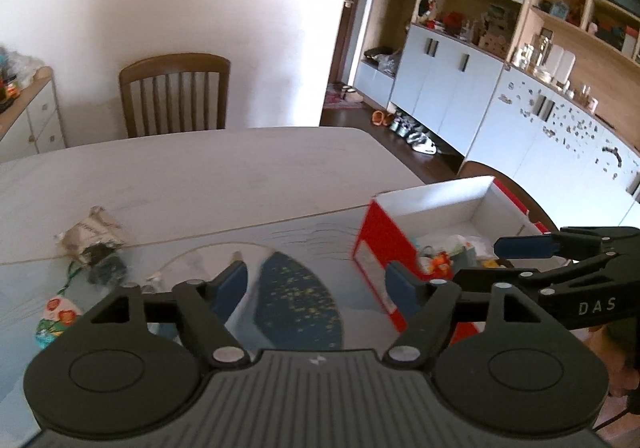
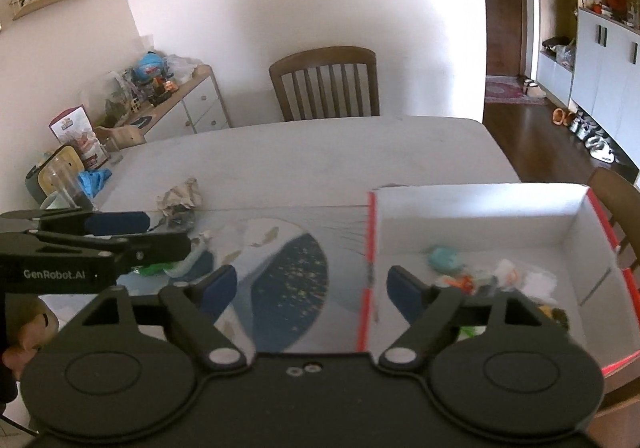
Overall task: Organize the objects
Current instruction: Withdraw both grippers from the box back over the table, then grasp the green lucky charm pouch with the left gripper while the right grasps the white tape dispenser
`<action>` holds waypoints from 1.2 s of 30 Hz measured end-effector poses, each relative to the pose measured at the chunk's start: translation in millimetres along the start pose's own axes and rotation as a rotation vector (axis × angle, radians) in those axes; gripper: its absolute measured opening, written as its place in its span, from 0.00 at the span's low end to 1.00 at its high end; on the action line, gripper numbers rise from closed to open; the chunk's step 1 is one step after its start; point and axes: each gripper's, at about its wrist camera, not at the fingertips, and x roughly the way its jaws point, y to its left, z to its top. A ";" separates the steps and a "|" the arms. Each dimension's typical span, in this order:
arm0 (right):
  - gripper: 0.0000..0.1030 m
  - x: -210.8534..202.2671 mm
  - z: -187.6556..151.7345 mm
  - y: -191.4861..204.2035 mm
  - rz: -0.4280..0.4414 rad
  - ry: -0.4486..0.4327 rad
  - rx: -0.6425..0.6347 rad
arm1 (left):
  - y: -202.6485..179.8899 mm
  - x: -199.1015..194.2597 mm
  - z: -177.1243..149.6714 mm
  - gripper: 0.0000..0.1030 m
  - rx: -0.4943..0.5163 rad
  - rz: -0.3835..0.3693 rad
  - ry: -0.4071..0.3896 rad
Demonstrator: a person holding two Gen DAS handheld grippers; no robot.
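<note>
Both claws, left gripper (image 1: 316, 280) and right gripper (image 2: 310, 284), agape, empty; red box (image 2: 480, 215) lengthwise left-right, mouth upward.

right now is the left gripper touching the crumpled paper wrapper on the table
Apart. The left wrist view shows the left gripper open, with bare table between it and the crumpled paper wrapper.

Red-sided, white-lined box (image 2: 480, 215)

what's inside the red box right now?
The red box holds small items: a teal piece, an orange one, white wrappers. The right gripper, open, hides the near corner.
</note>
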 end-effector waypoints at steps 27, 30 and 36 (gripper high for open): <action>0.94 117.6 7.5 118.3 -0.002 0.113 -0.063 | 195.5 5.0 -59.7 1.00 -0.109 0.232 0.011; 0.94 135.4 11.9 124.0 -0.005 0.128 -0.057 | 209.8 21.4 -61.7 1.00 -0.096 0.251 0.043; 0.94 178.7 16.6 137.0 -0.027 0.169 -0.037 | 229.9 51.5 -64.9 1.00 -0.105 0.272 0.087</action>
